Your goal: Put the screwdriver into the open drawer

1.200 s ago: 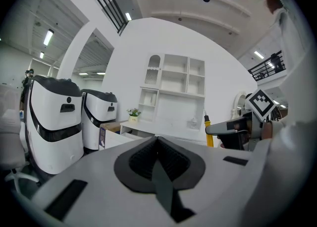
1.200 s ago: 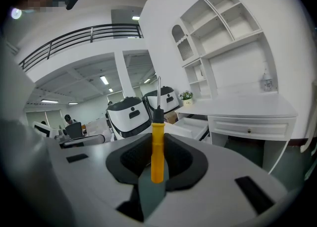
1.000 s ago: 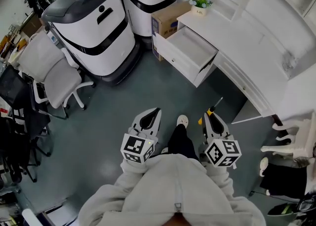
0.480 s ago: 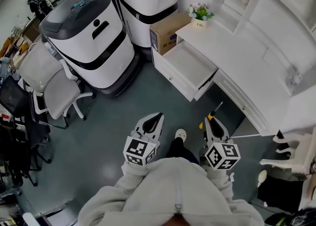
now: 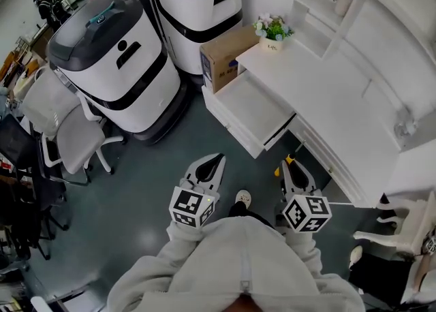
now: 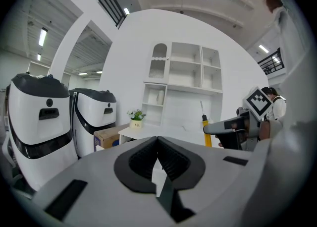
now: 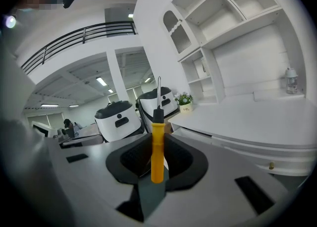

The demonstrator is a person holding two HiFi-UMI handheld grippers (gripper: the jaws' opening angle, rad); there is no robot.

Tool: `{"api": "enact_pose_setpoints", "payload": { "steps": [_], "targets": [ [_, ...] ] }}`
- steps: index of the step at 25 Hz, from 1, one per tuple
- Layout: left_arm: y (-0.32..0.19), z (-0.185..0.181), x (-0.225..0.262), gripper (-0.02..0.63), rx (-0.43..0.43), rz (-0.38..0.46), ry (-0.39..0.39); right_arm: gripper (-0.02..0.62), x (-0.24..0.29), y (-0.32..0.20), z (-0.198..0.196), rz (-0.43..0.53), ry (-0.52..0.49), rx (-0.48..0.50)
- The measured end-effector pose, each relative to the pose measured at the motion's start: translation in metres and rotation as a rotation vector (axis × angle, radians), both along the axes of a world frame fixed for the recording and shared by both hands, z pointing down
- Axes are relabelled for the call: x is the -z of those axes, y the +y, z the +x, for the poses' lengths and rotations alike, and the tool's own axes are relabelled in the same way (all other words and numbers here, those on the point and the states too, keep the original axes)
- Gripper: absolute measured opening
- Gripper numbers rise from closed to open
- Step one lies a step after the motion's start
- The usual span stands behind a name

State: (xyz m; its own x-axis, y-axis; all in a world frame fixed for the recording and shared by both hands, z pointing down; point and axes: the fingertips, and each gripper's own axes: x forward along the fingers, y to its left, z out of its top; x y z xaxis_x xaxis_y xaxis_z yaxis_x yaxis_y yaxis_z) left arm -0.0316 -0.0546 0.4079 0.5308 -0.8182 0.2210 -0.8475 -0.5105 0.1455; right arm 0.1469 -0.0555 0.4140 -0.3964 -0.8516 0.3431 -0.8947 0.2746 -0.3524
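Note:
The screwdriver (image 7: pixel 157 146), with a yellow handle, black collar and thin metal shaft, stands upright between the jaws of my right gripper (image 7: pixel 157 164), which is shut on its handle. In the head view the right gripper (image 5: pixel 291 167) is at lower right with the screwdriver (image 5: pixel 289 161) poking out of its tip. The open white drawer (image 5: pixel 251 112) juts from the white desk (image 5: pixel 327 92) ahead of both grippers. My left gripper (image 5: pixel 212 165) is at lower centre, shut and empty; the left gripper view shows its pads (image 6: pixel 167 160) meeting with nothing between them.
Two large white-and-black machines (image 5: pixel 112 58) stand to the left of the drawer. A cardboard box (image 5: pixel 225 55) sits between them and the desk. A small flower pot (image 5: pixel 272 31) is on the desk corner. Office chairs (image 5: pixel 61 127) crowd the left. A white chair (image 5: pixel 402 229) is at right.
Both grippers and the person have moved forward across the floor; the drawer and desk now lie nearer and more to the left in the head view. The grip on the screwdriver is unchanged.

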Motion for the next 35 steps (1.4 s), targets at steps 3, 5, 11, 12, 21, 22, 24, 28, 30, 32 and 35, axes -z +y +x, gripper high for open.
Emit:
{"api": "enact_pose_setpoints", "payload": {
  "steps": [3,5,11,12,21,22,24,28,30,32,35],
  "targets": [
    [-0.019,0.006,0.000,0.015,0.006,0.002,-0.004,0.089,-0.001,-0.019,0.005,-0.001,-0.002,0.010],
    [-0.032,0.010,0.000,0.015,0.014,0.005,-0.002,0.089,-0.002,-0.033,0.009,0.000,0.000,0.017],
    [-0.065,0.024,-0.002,0.016,0.028,0.007,-0.001,0.089,-0.004,-0.068,0.020,-0.002,-0.001,0.036],
    [-0.069,0.025,-0.003,0.015,0.029,0.007,0.000,0.089,-0.005,-0.072,0.021,-0.002,-0.001,0.039],
    [-0.091,0.046,-0.011,0.016,0.015,0.013,0.006,0.089,-0.013,-0.090,0.040,0.001,0.004,0.036],
    [-0.091,0.048,-0.012,0.015,0.011,0.012,0.006,0.089,-0.015,-0.090,0.042,0.000,0.002,0.034],
    [-0.088,0.051,-0.015,0.015,0.005,0.005,0.007,0.089,-0.018,-0.088,0.042,-0.007,-0.001,0.034],
    [-0.078,0.050,-0.021,0.016,0.011,-0.016,0.007,0.089,-0.024,-0.079,0.040,-0.024,-0.002,0.048],
    [-0.075,0.048,-0.024,0.015,0.017,-0.025,0.007,0.089,-0.028,-0.076,0.038,-0.033,-0.005,0.054],
    [-0.072,0.047,-0.027,0.016,0.021,-0.034,0.006,0.089,-0.031,-0.074,0.036,-0.042,-0.007,0.061],
    [-0.073,0.046,-0.030,0.015,0.022,-0.043,0.002,0.089,-0.033,-0.077,0.033,-0.046,-0.012,0.071]
  ]
}}
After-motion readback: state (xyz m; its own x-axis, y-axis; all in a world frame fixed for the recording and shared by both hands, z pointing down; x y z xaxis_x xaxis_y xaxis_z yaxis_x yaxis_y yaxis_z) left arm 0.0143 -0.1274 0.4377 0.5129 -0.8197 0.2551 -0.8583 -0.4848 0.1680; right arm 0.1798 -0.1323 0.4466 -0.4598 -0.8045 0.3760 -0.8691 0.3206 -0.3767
